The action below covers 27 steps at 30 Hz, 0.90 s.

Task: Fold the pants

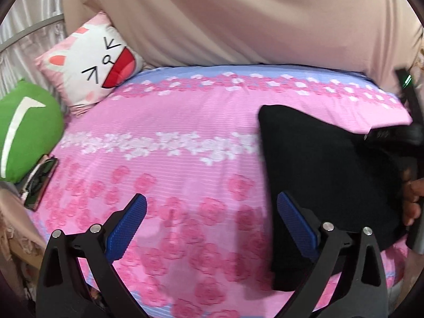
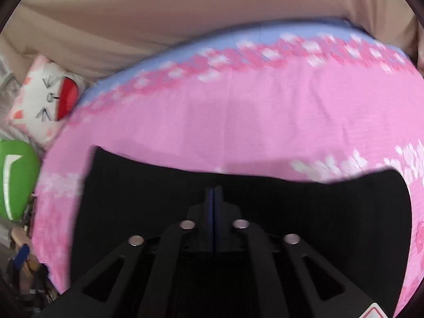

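Observation:
The black pants (image 1: pixel 326 175) lie folded on the pink flowered bed sheet (image 1: pixel 185 122), at the right in the left wrist view. My left gripper (image 1: pixel 212 206) is open and empty above the sheet, its right finger at the pants' left edge. In the right wrist view the pants (image 2: pixel 304 212) fill the lower half. My right gripper (image 2: pixel 213 193) is shut, its blue pads pressed together over the black cloth; whether cloth is pinched between them I cannot tell. The right gripper's body and the person's hand (image 1: pixel 412 201) show at the right edge of the left wrist view.
A cat-face pillow (image 1: pixel 98 63) and a green cushion (image 1: pixel 23 132) sit at the bed's left end. A phone (image 1: pixel 39 182) lies by the green cushion. A beige curtain (image 1: pixel 225 18) hangs behind the bed. Clutter lies on the floor at lower left (image 2: pixel 26 265).

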Available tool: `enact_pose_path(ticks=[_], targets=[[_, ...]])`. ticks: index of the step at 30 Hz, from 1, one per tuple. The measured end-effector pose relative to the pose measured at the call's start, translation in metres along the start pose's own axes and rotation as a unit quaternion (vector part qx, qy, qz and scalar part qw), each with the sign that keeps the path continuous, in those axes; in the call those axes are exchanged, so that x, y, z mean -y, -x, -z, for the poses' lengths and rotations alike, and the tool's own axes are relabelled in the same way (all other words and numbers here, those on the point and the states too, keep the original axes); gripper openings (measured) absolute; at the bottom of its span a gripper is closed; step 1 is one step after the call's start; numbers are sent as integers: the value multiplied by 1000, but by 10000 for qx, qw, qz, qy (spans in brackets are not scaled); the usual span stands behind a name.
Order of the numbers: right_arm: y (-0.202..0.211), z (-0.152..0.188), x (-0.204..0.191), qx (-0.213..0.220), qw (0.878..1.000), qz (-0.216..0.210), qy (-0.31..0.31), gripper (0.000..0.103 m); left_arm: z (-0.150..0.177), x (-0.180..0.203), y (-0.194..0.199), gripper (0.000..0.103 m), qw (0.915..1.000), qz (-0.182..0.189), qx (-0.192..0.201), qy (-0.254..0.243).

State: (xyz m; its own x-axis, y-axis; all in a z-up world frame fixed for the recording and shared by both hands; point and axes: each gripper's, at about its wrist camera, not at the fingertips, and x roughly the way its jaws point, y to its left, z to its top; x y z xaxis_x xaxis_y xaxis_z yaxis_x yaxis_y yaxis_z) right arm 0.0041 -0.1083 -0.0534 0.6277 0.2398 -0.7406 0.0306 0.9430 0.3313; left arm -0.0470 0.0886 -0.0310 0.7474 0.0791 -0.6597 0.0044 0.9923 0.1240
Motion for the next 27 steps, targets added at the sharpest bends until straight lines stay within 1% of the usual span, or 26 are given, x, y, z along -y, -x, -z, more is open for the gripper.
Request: enact_pose_path(ticks=[1,2,3,4,5,7,8,9,10,11,12,13,14,15,16,17,19,20,21,22,23,24,25,27], targets=[[6,1,-19,106,9992,-338,161,5,0,-4,-2,97,10000,-24,-42,33],[6,3,-36,110,9981,-527,316,5,0,-7,-4,97,9999,-7,-77,73],[0,6,-58,29,9965,-605,574,5,0,-10,-6,97,9999,2,-110,101],[-14,5,-77,-68,9951,-570,807,5,0,-12,-8,97,9998,-1,-135,133],[-30,4,-86,-177,9945,-474,911,5,0,-14,-9,97,9998,-19,-138,153],[-70,6,-101,-467,9931,-140,1065,1,-1,-16,-10,97,9998,-51,-147,152],[-77,4,-111,-323,9920,77,1218,2,-1,-16,-11,97,9998,-56,-148,149],[-70,4,-117,-371,9914,111,1251,5,-2,-17,-10,97,9998,-70,-140,151],[-64,2,-119,-353,9918,49,1229,5,-2,-17,-11,97,9998,-88,-143,147],[-51,-3,-117,-231,9926,-184,1176,5,-3,-18,-11,97,9997,-91,-154,140],[-37,-4,-113,-125,9931,-322,1121,4,-3,-17,-11,97,9997,-93,-148,144],[-22,-1,-102,1,9942,-344,1023,4,-3,-17,-13,97,9997,-106,-157,142],[-5,-2,-81,194,9955,-266,889,4,-4,-16,-15,97,9997,-111,-187,130],[4,0,-68,338,9960,-94,816,4,-3,-15,-16,97,9997,-96,-207,131],[18,3,-46,508,9957,347,686,5,-3,-12,-18,97,9996,-57,-227,131],[28,9,-32,600,9943,661,578,5,-3,-9,-20,97,9996,-43,-260,104],[40,17,4,579,9917,1121,266,5,-3,-2,-22,97,9996,-15,-263,38],[41,23,30,524,9895,1349,-4,1,-3,2,-23,97,9996,-7,-267,-1],[38,27,50,436,9909,1259,-180,0,-2,6,-23,97,9996,2,-268,-27],[36,30,62,339,9939,999,-320,0,-2,11,-24,97,9996,20,-286,-59],[41,33,73,396,9957,633,-554,0,-2,15,-24,97,9995,31,-302,-89],[49,35,73,398,9959,514,-622,0,-3,18,-24,97,9994,27,-311,-117],[58,37,69,453,9961,503,-570,3,-3,22,-23,97,9994,17,-318,-150],[84,44,62,753,9941,688,-372,9,-3,27,-21,97,9994,21,-302,-190]])
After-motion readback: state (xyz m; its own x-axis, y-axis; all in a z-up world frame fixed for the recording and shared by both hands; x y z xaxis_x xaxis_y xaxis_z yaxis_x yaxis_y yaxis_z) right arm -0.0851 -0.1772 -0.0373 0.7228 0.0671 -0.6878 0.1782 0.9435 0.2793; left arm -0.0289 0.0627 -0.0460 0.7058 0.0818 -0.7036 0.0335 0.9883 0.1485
